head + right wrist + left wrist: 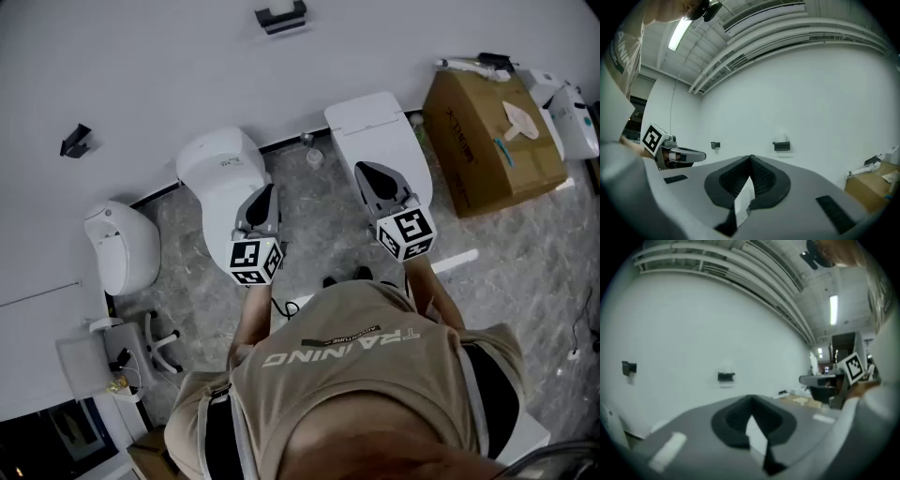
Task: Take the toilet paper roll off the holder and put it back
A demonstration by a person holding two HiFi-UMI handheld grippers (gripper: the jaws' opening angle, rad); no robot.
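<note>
A black holder is fixed to the white wall ahead; it also shows small in the left gripper view and the right gripper view. A pale roll shape sits on it, hard to tell from the wall. Both grippers are held side by side at waist height, pointing at the wall and well short of the holder. My left gripper is shut with nothing in it. My right gripper is likewise shut and empty.
Two white toilets stand on the grey marbled floor below the grippers. A smaller white fixture is at the left, with a second black wall fitting above it. A cardboard box stands at the right.
</note>
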